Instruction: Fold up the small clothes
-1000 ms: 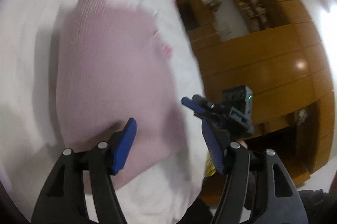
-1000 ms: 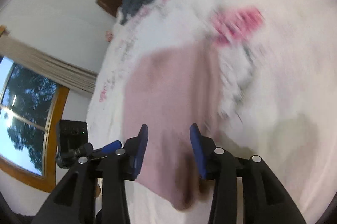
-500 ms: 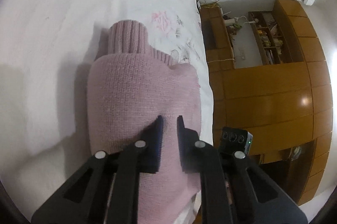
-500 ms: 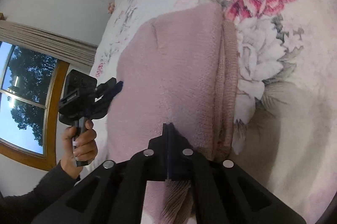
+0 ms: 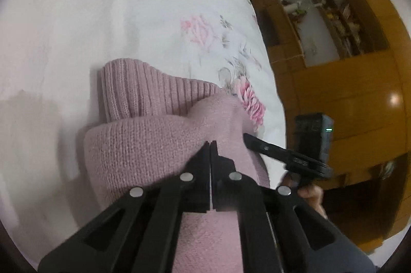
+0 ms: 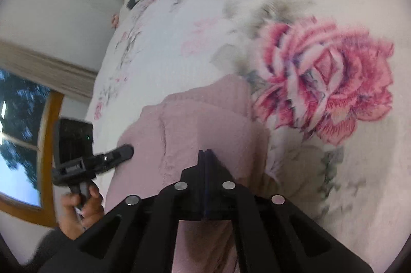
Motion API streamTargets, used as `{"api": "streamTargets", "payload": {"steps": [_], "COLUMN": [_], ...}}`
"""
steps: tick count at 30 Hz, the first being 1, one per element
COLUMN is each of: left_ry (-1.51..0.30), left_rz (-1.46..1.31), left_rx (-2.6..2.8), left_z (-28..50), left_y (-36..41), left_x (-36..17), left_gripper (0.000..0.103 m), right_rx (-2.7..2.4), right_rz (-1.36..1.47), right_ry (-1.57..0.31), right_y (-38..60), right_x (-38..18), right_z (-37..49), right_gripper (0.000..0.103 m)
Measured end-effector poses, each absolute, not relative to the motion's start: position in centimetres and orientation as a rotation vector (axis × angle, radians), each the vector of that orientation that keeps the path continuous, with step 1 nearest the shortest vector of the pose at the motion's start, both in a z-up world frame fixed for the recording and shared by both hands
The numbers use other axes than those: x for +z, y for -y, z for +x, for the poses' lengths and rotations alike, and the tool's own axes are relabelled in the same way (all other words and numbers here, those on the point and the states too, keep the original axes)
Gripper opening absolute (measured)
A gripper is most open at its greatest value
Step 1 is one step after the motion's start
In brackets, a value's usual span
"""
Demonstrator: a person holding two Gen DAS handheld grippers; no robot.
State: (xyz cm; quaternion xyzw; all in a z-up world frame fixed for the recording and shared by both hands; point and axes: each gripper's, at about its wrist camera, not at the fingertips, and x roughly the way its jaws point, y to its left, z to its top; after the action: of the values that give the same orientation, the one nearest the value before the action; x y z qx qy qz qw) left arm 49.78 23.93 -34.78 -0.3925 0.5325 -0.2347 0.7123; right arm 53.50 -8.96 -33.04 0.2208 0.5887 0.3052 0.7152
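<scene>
Both grippers, wide apart 1 s ago, now pinch fabric. Left wrist view: left gripper clamped on pink sweater lying on floral bedspread; right gripper at 3 o'clock. Right wrist view: right gripper jaws closed on sweater, rose print at 2 o'clock.

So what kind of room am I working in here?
Most likely a bedroom in a home. The pink sweater lies on a bed with a floral bedspread, a wooden wardrobe stands alongside, and a wood-framed window with a curtain is in the wall.
</scene>
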Motion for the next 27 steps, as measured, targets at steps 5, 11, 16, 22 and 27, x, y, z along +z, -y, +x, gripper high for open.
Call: {"api": "streamTargets", "payload": {"steps": [5, 11, 16, 22, 27], "left_ry": [-1.132, -1.115, -1.165, -1.102, -1.176], "left_rz": [-0.883, -0.804, -0.845, -0.784, -0.674], "left_rx": [-0.545, -0.637, -0.553, -0.64, -0.559], "left_z": [49.2, 44.7, 44.5, 41.2, 39.8], "left_y": [-25.0, -23.9, -24.1, -23.9, -23.2], "left_x": [-31.6, -29.9, -34.1, -29.4, -31.6], "left_gripper": [0.032, 0.035, 0.002, 0.023, 0.002], "right_rx": [0.662, 0.779, 0.708, 0.793, 0.805], "right_rz": [0.463, 0.448, 0.478, 0.468, 0.376], "right_ry": [-1.279, -1.255, -1.275, -1.233, -1.306], "right_y": [9.5, 8.9, 9.9, 9.4, 9.5], "right_x": [-31.5, -29.5, -32.2, -28.3, -31.0], "right_z": [52.8, 49.3, 50.6, 47.6, 45.0], "right_gripper": [0.0, 0.004, 0.0, 0.004, 0.0]}}
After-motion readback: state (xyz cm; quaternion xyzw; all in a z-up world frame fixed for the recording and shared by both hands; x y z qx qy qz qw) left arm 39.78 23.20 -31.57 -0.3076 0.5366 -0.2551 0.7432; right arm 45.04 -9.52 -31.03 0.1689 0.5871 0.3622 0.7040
